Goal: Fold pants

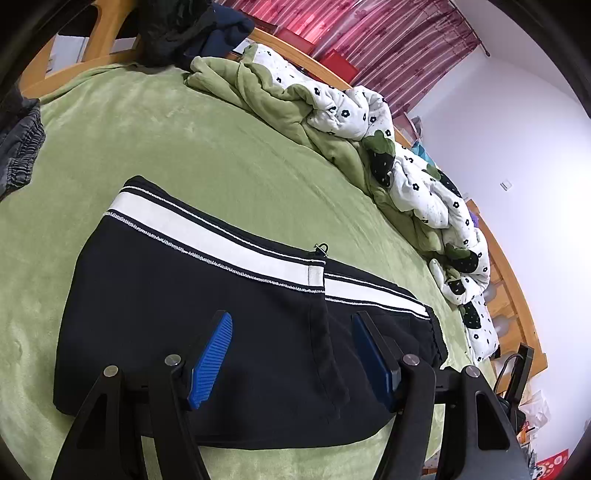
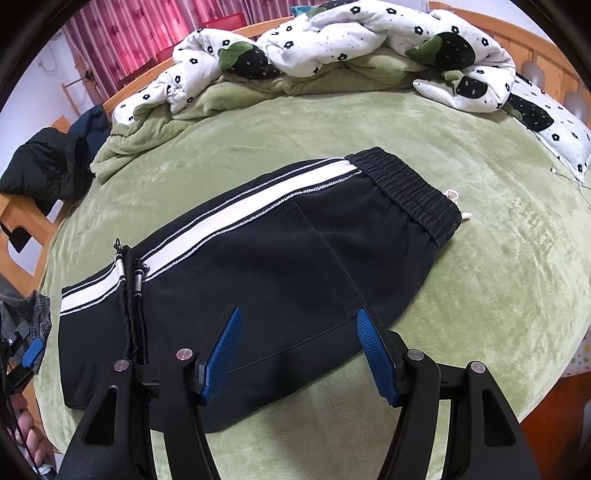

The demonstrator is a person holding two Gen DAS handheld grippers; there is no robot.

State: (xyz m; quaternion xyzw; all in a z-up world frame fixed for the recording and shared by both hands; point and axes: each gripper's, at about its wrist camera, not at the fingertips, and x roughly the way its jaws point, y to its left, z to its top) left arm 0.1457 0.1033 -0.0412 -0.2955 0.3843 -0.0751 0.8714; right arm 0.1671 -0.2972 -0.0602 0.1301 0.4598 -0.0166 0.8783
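Note:
Black pants (image 1: 184, 314) with a white side stripe (image 1: 207, 236) lie folded on the green bed cover (image 1: 184, 140). My left gripper (image 1: 291, 325) is open and empty, its blue pads just above the folded leg end. In the right wrist view the same pants (image 2: 277, 266) show their elastic waistband (image 2: 406, 192) at the right and the leg cuff with drawcords (image 2: 129, 273) laid over at the left. My right gripper (image 2: 299, 317) is open and empty, hovering over the near edge of the pants. The left gripper's blue pad (image 2: 32, 350) shows at the far left.
A rumpled white and green quilt (image 2: 332, 48) lies along the far side of the bed. Dark clothes (image 1: 192, 33) are piled at the wooden bed frame. A grey garment (image 1: 18, 147) lies at the left edge. A white cable (image 2: 576, 181) lies at the right.

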